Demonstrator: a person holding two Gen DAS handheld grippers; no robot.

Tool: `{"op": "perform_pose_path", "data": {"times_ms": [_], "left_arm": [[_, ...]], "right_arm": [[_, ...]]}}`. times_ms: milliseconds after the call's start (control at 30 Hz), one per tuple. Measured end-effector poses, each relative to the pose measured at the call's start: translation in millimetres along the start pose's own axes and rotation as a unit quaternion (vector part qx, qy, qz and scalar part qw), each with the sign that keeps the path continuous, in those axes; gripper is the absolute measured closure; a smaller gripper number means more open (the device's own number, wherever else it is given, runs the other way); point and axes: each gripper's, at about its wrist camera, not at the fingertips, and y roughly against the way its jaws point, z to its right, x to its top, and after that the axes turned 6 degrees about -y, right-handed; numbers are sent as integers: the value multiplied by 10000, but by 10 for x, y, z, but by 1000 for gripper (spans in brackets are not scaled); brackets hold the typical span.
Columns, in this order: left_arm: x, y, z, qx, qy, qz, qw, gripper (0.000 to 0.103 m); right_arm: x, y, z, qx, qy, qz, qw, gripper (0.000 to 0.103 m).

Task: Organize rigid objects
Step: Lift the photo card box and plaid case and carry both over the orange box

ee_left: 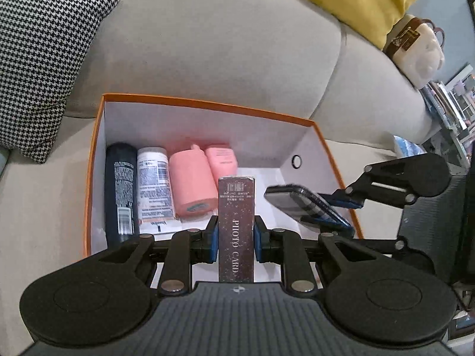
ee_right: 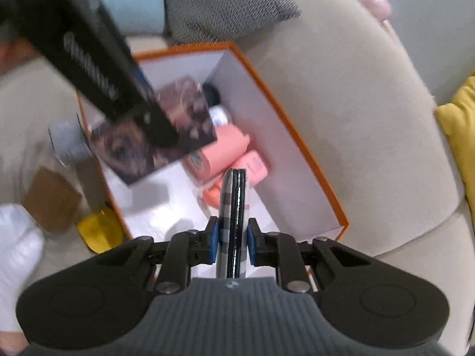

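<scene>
Both grippers are loaded over the orange box (ee_left: 299, 117): left gripper (ee_left: 236, 235) clamps the photo card box (ee_left: 236, 225), right gripper (ee_right: 232, 241) pinches the checkered case (ee_right: 233, 207).

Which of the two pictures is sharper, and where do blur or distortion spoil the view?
Left wrist view: sharp; the lettering on the photo card box held by the left gripper is readable, though the fisheye bends the orange box rim. Right wrist view: motion blur smears the left gripper and the photo card box; the phone in the right gripper stays fairly crisp.
</scene>
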Motion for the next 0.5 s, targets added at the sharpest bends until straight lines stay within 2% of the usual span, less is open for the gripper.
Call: {"op": "perform_pose_path", "data": {"times_ms": [100, 333, 500], "left_arm": [[50, -106, -46, -1, 2, -71, 10000, 79], [111, -352, -120, -49, 40, -233, 9997, 79], [129, -451, -160, -61, 53, -298, 9995, 79]], "right_arm": [[1, -205, -21, 35, 302, -193, 9994, 83], [-61, -617, -160, -431, 1299, -327, 9900, 83], [-136, -853, -248, -824, 2236, -269, 9708, 83]]}}
